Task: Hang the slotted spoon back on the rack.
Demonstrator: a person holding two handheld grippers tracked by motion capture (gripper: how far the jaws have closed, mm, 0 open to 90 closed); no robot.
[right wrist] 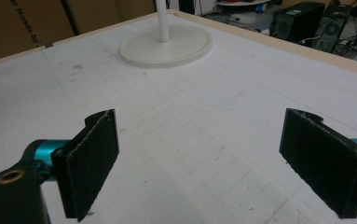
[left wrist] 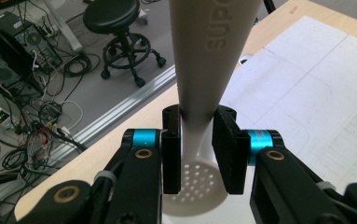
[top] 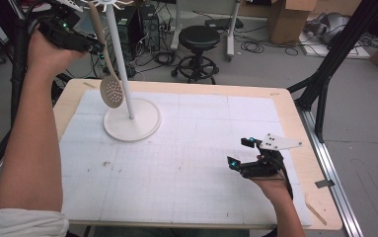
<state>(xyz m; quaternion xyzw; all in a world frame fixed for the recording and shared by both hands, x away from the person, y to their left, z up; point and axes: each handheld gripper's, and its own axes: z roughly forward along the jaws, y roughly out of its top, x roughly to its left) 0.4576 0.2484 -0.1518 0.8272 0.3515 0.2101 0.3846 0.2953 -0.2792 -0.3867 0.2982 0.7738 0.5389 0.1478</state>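
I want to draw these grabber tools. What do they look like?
Each gripper, the left gripper and the right gripper, is black with two flat black jaws and shiny blue rings. The right one carries a grey three-cornered plate. A rolled white sleeve covers the left upper arm.

right gripper (right wrist: 199,163) jaws wide apart over white gridded mat (right wrist: 204,116), round stand base (right wrist: 166,45) beyond

One slotted spoon (top: 110,89), one stand (top: 131,118), one stool (top: 199,52), two grippers.
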